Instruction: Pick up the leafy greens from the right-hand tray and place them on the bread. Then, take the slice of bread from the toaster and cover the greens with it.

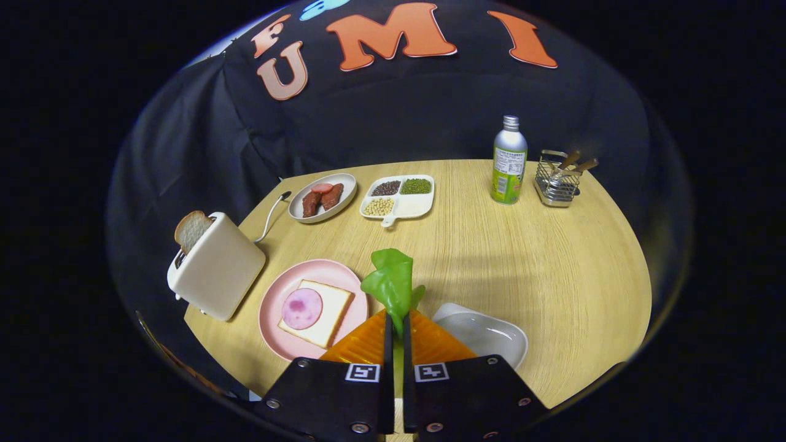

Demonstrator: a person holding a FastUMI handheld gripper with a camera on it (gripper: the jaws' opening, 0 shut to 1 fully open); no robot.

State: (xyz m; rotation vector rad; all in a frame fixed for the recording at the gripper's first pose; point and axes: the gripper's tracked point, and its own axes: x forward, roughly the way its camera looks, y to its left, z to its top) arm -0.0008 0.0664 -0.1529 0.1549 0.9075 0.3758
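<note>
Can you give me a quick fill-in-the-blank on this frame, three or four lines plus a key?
1. The gripper is shut on the ____.
2. The bread on the pink plate carries a round slice of ____.
3. A second slice sticks up out of the ____.
4. The white tray just right of the fingers holds ____.

Missing words: leafy greens; ham; toaster; nothing.
</note>
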